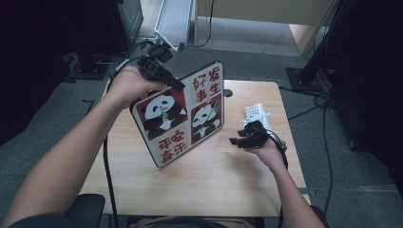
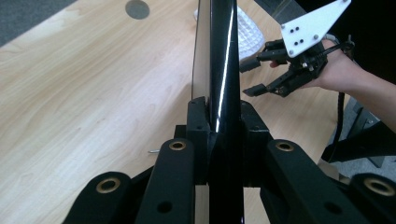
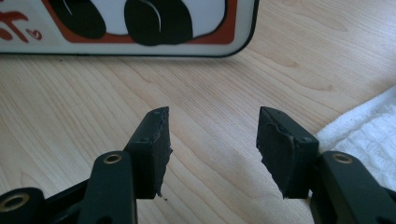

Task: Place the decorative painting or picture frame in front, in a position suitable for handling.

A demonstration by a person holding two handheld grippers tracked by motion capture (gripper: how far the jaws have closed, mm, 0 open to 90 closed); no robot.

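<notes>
Above the table, left claw clamped on panda board edge, right claw wide apart, empty.

Left gripper clamped on a thin board, seen edge-on

The left gripper has its jaws pressed on both faces of the glossy black-edged board, which stands upright over the wooden tabletop. Beyond it, the right gripper hovers with jaws parted beside a white cloth.

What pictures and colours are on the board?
The board shows black-and-white pandas on red squares, plus red characters on white, with a black rim. The high view shows it best.
</notes>
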